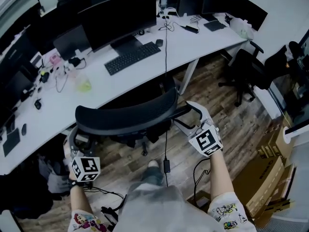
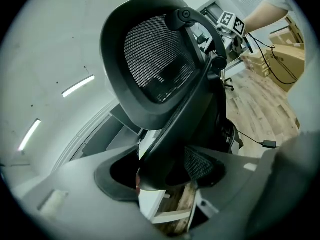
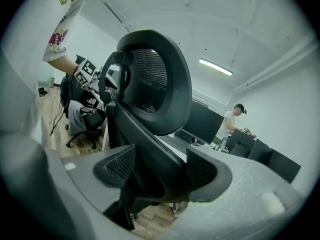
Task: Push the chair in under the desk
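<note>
Where the head view looks steeply down, the chair stands on the wood floor just in front of the white tabletop. Its curved black back faces the person, and its seat is near the tabletop's edge but not tucked under it. A keyboard and a wide monitor sit on the tabletop beyond the chair. The left tool is at the left end of the chair's back and the right tool is at the right end, so the back spans between them.

In the left gripper view, the left tool has its jaws set wide, with a black strut of the chair running down between them. The strut fills the gap and meets the pads on both sides, so the tool is pinching it. The mesh back rises above the jaws, tilted.

In the right gripper view, the right tool likewise grips the chair. A thick black bar of the frame lies between the two ribbed pads and touches both. The oval mesh back stands above the jaws. Far behind, a person stands by more monitors.
</note>
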Demonstrator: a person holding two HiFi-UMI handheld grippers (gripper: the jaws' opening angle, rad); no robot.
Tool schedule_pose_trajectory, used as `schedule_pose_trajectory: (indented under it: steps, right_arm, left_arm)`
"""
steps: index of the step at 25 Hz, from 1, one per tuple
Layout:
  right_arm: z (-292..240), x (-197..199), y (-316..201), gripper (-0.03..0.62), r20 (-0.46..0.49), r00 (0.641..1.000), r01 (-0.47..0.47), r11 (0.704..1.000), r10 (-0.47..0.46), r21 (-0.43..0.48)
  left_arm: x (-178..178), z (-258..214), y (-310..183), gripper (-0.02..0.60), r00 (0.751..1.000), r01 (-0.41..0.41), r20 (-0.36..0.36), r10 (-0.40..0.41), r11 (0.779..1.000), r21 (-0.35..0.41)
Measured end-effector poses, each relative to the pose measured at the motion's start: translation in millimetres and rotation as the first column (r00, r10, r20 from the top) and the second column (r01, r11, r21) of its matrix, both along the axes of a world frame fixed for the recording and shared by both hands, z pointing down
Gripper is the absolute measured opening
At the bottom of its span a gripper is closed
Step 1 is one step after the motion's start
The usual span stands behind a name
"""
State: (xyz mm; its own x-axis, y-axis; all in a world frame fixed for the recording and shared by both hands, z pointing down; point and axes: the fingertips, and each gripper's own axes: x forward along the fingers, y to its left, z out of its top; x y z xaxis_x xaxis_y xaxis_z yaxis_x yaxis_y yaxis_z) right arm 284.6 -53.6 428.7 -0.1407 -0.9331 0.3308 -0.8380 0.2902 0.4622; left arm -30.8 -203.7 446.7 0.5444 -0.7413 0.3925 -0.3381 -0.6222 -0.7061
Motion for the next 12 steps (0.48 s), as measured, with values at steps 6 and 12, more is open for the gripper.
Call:
schedule_pose_trajectory:
  steps: [6,12]
  right_arm:
    - [2,28,-25,0.319,-0.004,1.000,0.013,1.000,-0.013,-0.013]
    - [2,48,-49,0.318,-0.006,0.999,0.033,0.999,-0.033,-0.014]
  left_arm:
    - [27,1,-17,0.288,1.000,-0.001,0.012,0.001,1.000,0.005]
    - [43,0,-34,0.286,1.000,0.020,0.002,-0.020,1.000,0.018]
